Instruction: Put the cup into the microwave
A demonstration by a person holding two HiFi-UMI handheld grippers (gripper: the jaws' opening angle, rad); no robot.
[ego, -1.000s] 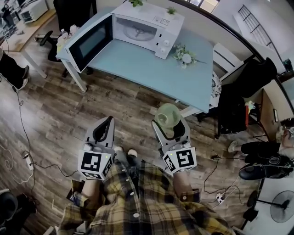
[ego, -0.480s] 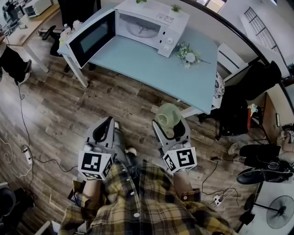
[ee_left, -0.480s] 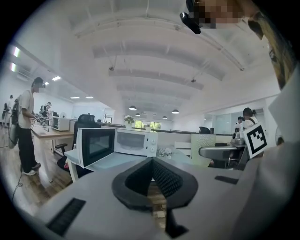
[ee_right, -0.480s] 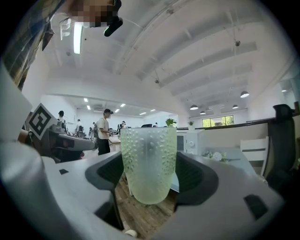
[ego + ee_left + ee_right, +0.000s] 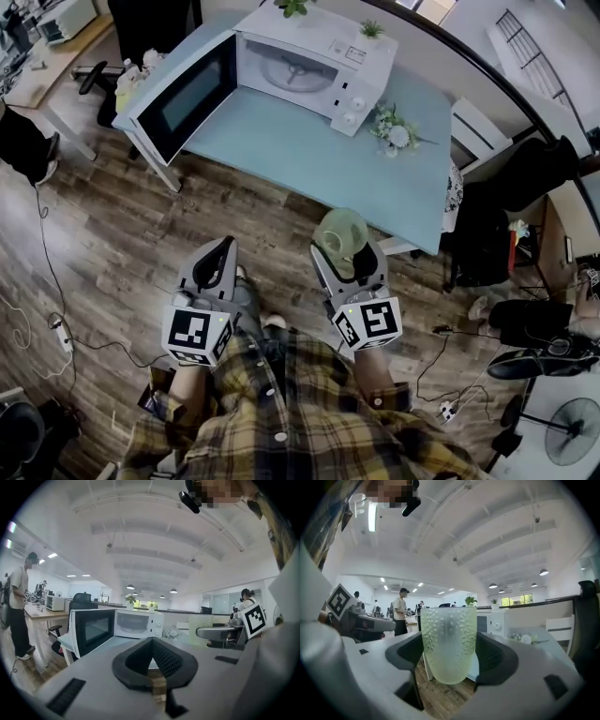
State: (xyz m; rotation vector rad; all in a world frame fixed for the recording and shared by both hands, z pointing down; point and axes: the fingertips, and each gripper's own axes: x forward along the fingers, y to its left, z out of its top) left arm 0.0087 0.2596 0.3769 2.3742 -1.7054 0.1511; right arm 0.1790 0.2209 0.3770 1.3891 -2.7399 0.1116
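Note:
A pale green dimpled cup [image 5: 340, 234] [image 5: 448, 643] stands upright between the jaws of my right gripper [image 5: 347, 251] [image 5: 450, 656], which is shut on it. The white microwave [image 5: 312, 66] [image 5: 138, 623] sits at the far end of a light blue table [image 5: 309, 150], its door [image 5: 180, 94] swung wide open to the left and the glass turntable showing inside. My left gripper [image 5: 217, 257] [image 5: 151, 660] is shut and holds nothing. Both grippers hang over the wooden floor, short of the table's near edge.
A small bunch of white flowers [image 5: 395, 134] lies on the table right of the microwave. Two small potted plants [image 5: 292, 7] stand on top of it. Office chairs and a desk [image 5: 42, 56] are at the far left. A person [image 5: 18, 606] stands to the left. Cables cross the floor.
The table and microwave have shifted nearer and slightly right in the head view as I walk towards them. Both grippers keep their pose, the cup still held.

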